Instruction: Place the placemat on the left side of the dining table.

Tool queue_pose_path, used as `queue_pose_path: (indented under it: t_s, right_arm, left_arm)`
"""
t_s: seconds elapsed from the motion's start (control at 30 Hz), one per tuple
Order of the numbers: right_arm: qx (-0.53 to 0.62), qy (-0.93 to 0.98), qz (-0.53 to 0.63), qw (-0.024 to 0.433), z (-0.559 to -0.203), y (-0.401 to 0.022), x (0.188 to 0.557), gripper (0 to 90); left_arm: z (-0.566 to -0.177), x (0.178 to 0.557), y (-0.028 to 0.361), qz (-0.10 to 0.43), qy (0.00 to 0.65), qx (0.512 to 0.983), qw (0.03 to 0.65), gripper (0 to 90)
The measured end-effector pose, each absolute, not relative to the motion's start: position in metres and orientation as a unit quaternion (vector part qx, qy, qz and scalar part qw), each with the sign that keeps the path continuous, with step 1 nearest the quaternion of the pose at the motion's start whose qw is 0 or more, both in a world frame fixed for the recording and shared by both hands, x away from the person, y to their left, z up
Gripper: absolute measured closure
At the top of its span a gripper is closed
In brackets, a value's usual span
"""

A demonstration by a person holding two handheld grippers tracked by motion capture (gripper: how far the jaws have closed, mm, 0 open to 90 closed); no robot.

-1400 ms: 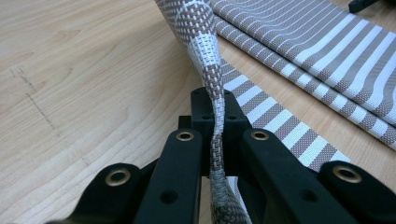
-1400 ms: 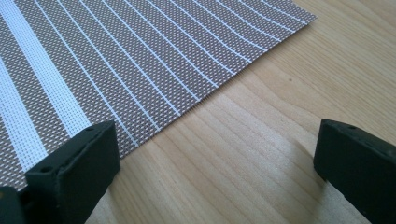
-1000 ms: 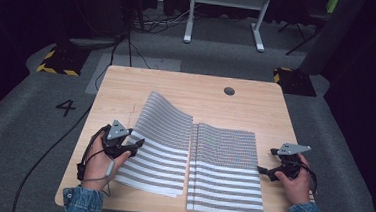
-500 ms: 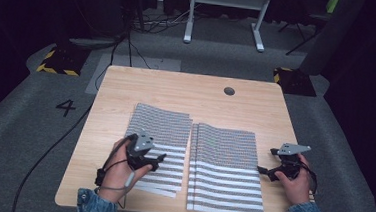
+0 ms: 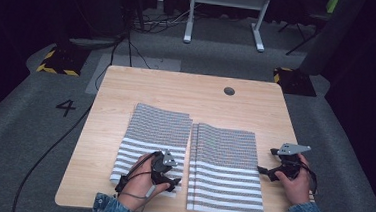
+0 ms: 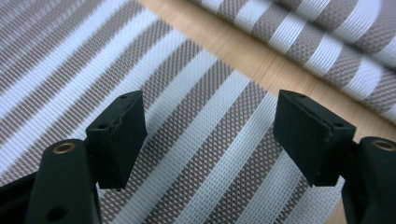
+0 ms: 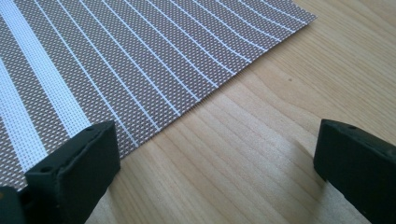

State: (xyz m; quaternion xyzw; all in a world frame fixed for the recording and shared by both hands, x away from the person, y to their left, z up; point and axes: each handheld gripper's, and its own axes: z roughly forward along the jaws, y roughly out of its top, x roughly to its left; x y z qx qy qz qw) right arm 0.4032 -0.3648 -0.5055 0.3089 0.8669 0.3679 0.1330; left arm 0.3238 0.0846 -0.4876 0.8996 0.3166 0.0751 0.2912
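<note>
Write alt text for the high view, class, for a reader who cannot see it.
Two striped placemats lie side by side on a wooden table. The left claw rests open over the left mat; the right claw waits open beside the right mat's edge.

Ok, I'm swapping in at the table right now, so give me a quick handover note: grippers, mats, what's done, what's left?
Left gripper: open, jaws just been opening, nothing between them, low over the left striped mat.
Right gripper: open, empty, on the table at the right striped mat's right edge.
Done: both mats lie flat, side by side, a narrow gap between them.
Left: probably stacking or squaring them; right mat untouched.
</note>
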Motion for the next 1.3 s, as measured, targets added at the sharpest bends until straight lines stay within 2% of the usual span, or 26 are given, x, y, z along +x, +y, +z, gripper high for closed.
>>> queue_pose_path:
  t_s: [0.03,0.3,0.5,0.53,0.57,0.6,0.63,0.73,0.77,1.0,1.07,1.13,1.3]
  right_arm:
    - [0.309,0.867,0.368,0.133,-0.505,-0.365,0.403,0.5]
    - [0.310,0.867,0.368,0.132,-0.505,-0.365,0.403,0.5]
    - [0.310,0.867,0.368,0.132,-0.505,-0.365,0.403,0.5]
    - [0.310,0.867,0.368,0.133,-0.505,-0.365,0.403,0.5]
    - [0.310,0.867,0.368,0.132,-0.505,-0.365,0.403,0.5]
    - [0.310,0.867,0.368,0.132,-0.505,-0.365,0.403,0.5]
    - [0.309,0.867,0.368,0.133,-0.505,-0.365,0.403,0.5]
    - [0.309,0.867,0.368,0.133,-0.505,-0.365,0.403,0.5]
    - [0.309,0.867,0.368,0.133,-0.505,-0.365,0.403,0.5]
    - [0.309,0.867,0.368,0.133,-0.505,-0.365,0.403,0.5]
    - [0.310,0.867,0.368,0.133,-0.505,-0.365,0.403,0.5]
    - [0.309,0.867,0.368,0.133,-0.505,-0.365,0.403,0.5]
    - [0.309,0.867,0.368,0.133,-0.505,-0.365,0.403,0.5]
  left_arm:
    - [-0.488,0.323,0.084,0.082,0.315,0.899,0.291,21.9]
    - [-0.495,0.325,0.091,0.092,0.298,0.891,0.330,23.7]
    - [-0.495,0.329,0.097,0.093,0.299,0.886,0.343,32.9]
    - [-0.494,0.330,0.101,0.090,0.307,0.883,0.344,45.0]
    - [-0.495,0.333,0.104,0.084,0.310,0.878,0.354,52.3]
    - [-0.495,0.335,0.107,0.082,0.314,0.875,0.359,52.3]
    - [-0.495,0.338,0.112,0.085,0.323,0.869,0.364,62.7]
    - [-0.492,0.337,0.113,0.098,0.331,0.865,0.364,78.9]
    - [-0.485,0.337,0.114,0.112,0.335,0.863,0.362,81.1]
    - [-0.461,0.336,0.121,0.152,0.332,0.846,0.388,85.7]
    - [-0.453,0.336,0.126,0.162,0.337,0.834,0.406,86.1]
    - [-0.437,0.335,0.137,0.197,0.343,0.806,0.440,86.3]
    - [-0.418,0.332,0.152,0.234,0.349,0.783,0.459,86.3]
